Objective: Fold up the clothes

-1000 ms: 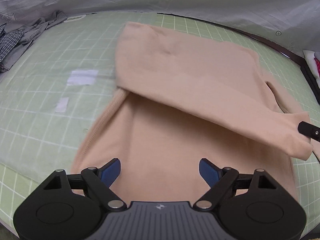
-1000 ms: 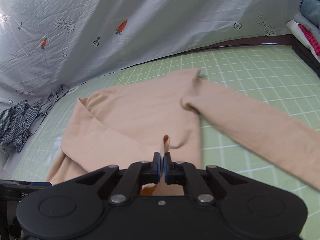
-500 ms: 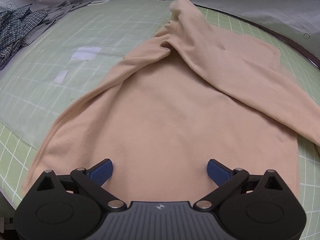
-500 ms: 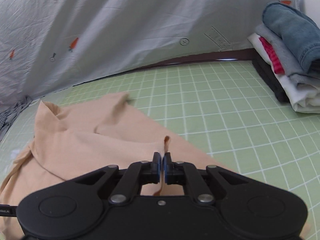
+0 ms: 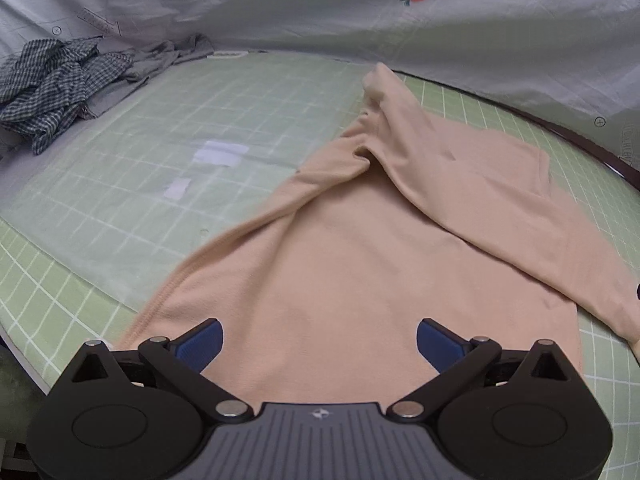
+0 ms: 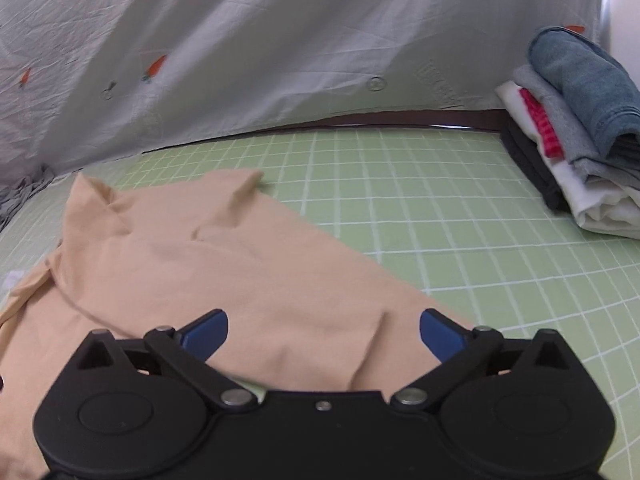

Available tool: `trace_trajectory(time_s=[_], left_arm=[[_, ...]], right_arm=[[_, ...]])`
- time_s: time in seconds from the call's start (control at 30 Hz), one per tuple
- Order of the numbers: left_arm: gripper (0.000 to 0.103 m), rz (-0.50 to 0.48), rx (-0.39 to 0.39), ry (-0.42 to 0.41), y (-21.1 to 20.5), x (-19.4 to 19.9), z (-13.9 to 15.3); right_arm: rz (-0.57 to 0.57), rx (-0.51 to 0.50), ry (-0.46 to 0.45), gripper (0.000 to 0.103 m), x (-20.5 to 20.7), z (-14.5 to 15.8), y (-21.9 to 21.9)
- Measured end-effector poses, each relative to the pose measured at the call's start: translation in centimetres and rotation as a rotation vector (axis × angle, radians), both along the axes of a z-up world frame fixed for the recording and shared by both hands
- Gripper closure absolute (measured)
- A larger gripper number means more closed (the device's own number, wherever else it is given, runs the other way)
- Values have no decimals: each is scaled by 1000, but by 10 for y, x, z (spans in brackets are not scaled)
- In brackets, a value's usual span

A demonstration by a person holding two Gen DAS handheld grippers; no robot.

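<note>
A peach long-sleeved top [image 5: 360,264] lies on the green grid mat [image 5: 120,208], with one sleeve folded diagonally across its body. My left gripper [image 5: 318,344] hovers open over the lower part of the top, nothing between its blue pads. In the right wrist view the same top [image 6: 224,276] spreads to the left and the folded sleeve end lies just ahead of my right gripper [image 6: 324,336]. Its jaws are opening wide; the cloth lies below and between them, free of the pads.
A crumpled checked and grey garment heap [image 5: 68,80] sits at the mat's far left. A stack of folded clothes [image 6: 568,136] stands at the far right. A grey printed sheet [image 6: 280,48] hangs behind the mat. White tape patches [image 5: 218,154] mark the mat.
The right gripper, shut on the sleeve end in both earlier frames, has opened and the sleeve now lies loose on the top. Both views have swung to the right, and the left jaws have spread wider.
</note>
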State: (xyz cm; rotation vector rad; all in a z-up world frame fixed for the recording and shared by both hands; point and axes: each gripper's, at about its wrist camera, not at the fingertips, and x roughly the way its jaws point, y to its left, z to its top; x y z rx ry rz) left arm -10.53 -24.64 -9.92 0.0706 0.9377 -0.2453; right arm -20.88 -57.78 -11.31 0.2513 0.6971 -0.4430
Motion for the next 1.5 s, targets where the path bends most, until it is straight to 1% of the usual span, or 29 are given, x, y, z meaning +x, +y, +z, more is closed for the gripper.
trace_trajectory(time_s=[0.07, 0.17, 0.27, 0.37, 0.43, 0.5, 0.53, 0.6, 0.67, 0.73, 0.83, 0.93, 1.0, 1.07, 1.2, 1.23, 1.27, 1.3, 1.37, 1.4, 1.43, 1.5], left_arm=[[1, -3, 2, -19, 14, -3, 4], [1, -5, 16, -31, 37, 0, 4], [1, -31, 17, -33, 64, 8, -1], [1, -119, 32, -34, 96, 20, -8], [1, -156, 46, -16, 119, 34, -8], [1, -198, 17, -13, 144, 49, -5], [1, -219, 5, -21, 155, 56, -4], [1, -272, 6, -37, 175, 71, -3], [1, -332, 24, -56, 195, 80, -3], [1, -364, 45, -63, 215, 85, -5], [1, -375, 53, -37, 245, 94, -8], [1, -368, 37, -11, 266, 102, -12], [1, -365, 24, 7, 275, 108, -15], [1, -376, 18, 20, 280, 112, -20], [1, -410, 34, 14, 288, 111, -24], [1, -416, 35, 14, 290, 111, -25], [1, -419, 37, 16, 291, 112, -25], [1, -418, 39, 17, 292, 113, -26], [1, -414, 42, 19, 294, 115, -26], [1, -414, 43, 19, 295, 116, -26], [1, -416, 44, 17, 295, 116, -26], [1, -419, 45, 13, 294, 117, -26]], right_arm=[[16, 6, 6, 0, 1, 0, 15], [22, 0, 7, 0, 4, 2, 39], [0, 0, -8, 0, 7, 3, 70], [-63, -7, -27, 0, 12, 2, 105], [-110, 2, -29, 0, 19, -2, 133], [-134, 14, -20, 0, 26, -6, 163], [-136, 14, -27, 0, 28, -8, 184], [-158, 0, -17, 0, 34, -14, 222], [-174, -9, -5, 0, 41, -20, 261], [-182, -13, 11, 0, 51, -27, 298], [-122, -17, 17, 0, 67, -27, 345], [-90, -28, -6, 0, 76, -17, 378], [-76, -36, 1, 2, 83, -16, 396], [-67, -38, 19, 14, 92, -20, 414], [-49, -51, 38, 26, 105, -28, 439], [-41, -51, 42, 32, 108, -29, 444], [-31, -49, 45, 43, 110, -30, 447], [-22, -46, 48, 49, 111, -31, 450], [-2, -34, 56, 65, 114, -33, 453], [8, -22, 54, 69, 114, -34, 453], [7, -20, 53, 74, 115, -35, 454], [4, -18, 51, 75, 115, -36, 453]])
